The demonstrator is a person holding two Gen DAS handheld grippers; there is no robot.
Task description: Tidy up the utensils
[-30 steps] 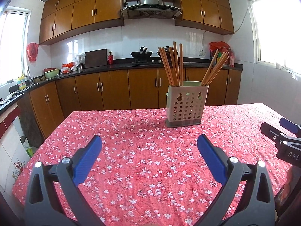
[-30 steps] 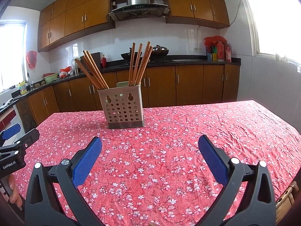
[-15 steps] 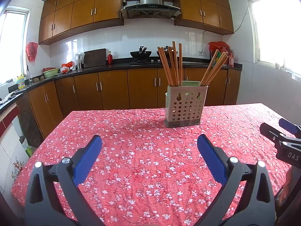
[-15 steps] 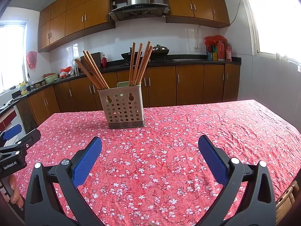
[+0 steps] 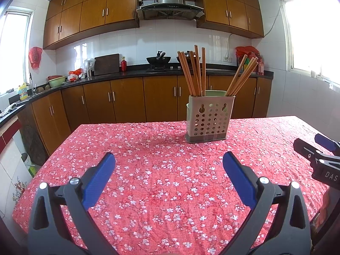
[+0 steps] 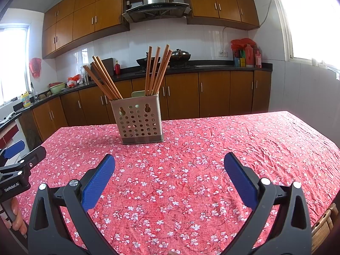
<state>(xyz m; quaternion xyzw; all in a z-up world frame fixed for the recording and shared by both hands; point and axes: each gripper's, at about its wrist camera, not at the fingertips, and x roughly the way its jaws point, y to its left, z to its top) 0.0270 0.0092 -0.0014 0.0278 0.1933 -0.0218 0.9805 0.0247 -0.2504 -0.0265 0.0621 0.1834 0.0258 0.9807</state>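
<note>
Left wrist view: my left hand-held gripper (image 5: 169, 159) is spread wide with nothing between its blue pads (image 5: 99, 178), held above the red floral cloth (image 5: 148, 170) on the counter. The holder (image 5: 209, 119), a perforated beige box, stands upright on the cloth at about 1 o'clock, well apart from the fingers. One bunch of chopsticks (image 5: 194, 72) stands near-vertical in its left side; a second bunch (image 5: 242, 75) leans toward 1 o'clock from its right side. The right hand-held gripper (image 5: 314, 148) pokes in at 3 o'clock; I cannot tell its spread from here.

Right wrist view: my right hand-held gripper (image 6: 170, 163) is likewise spread wide and carrying nothing over the cloth (image 6: 201, 159). The holder (image 6: 138, 120) stands at 11 o'clock, upright, clear of the pads (image 6: 240, 178). Its left chopsticks (image 6: 103, 78) lean toward 11 o'clock; the right ones (image 6: 157, 70) stand nearly straight, fanned a little. The left hand-held gripper (image 6: 19, 155) shows at 9 o'clock, a thumb (image 6: 16, 210) below it on the handle. Cabinets (image 6: 212, 95) line the far wall.
</note>
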